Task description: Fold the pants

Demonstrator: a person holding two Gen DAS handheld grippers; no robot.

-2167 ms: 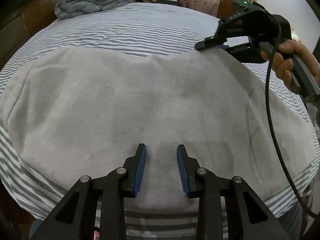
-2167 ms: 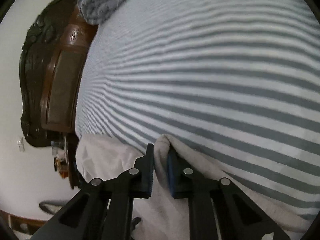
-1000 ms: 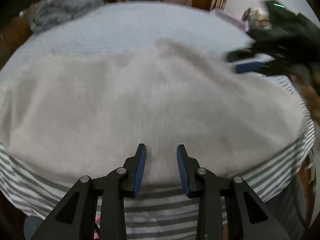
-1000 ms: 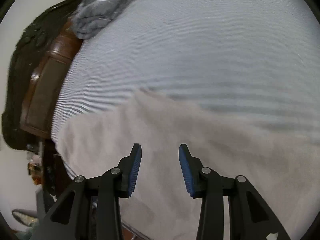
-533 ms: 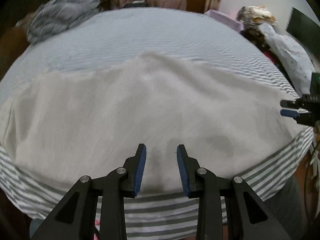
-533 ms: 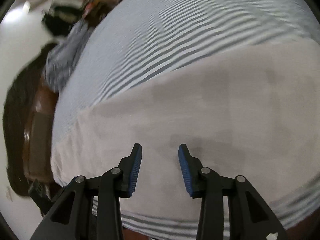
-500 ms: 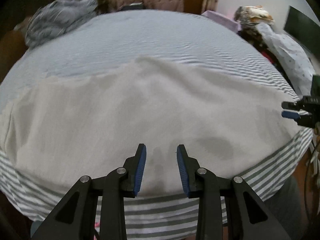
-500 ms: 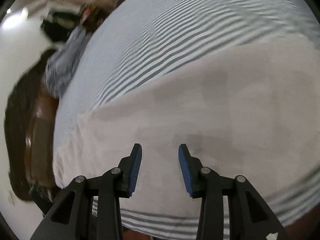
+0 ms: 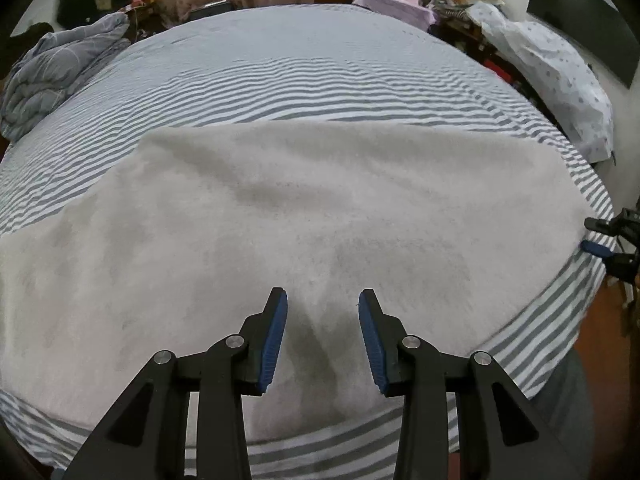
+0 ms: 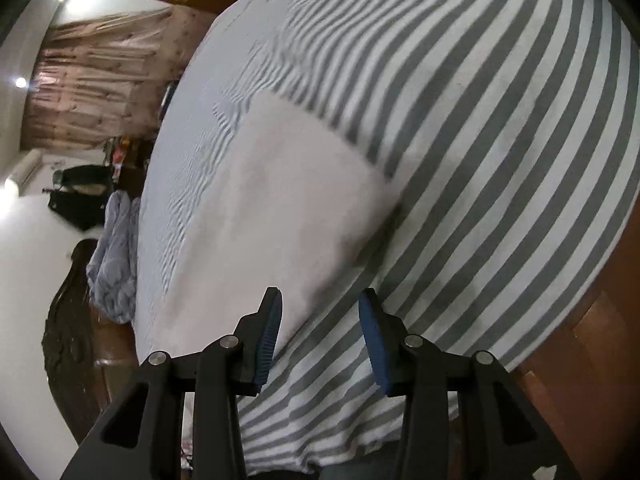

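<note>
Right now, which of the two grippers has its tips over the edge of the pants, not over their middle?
The right gripper. Its tips straddle the end edge of the pale pants, beside the striped sheet. The left gripper points at the middle of the pants.

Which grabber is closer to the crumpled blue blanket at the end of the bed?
Left. The left gripper hovers over the pants, toward the blanket side. The right gripper sits at the pants' opposite end, farther away.

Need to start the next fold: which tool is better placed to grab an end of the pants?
Right. The right tool hangs open at the pants' end edge; the left tool is over mid-fabric.
</note>
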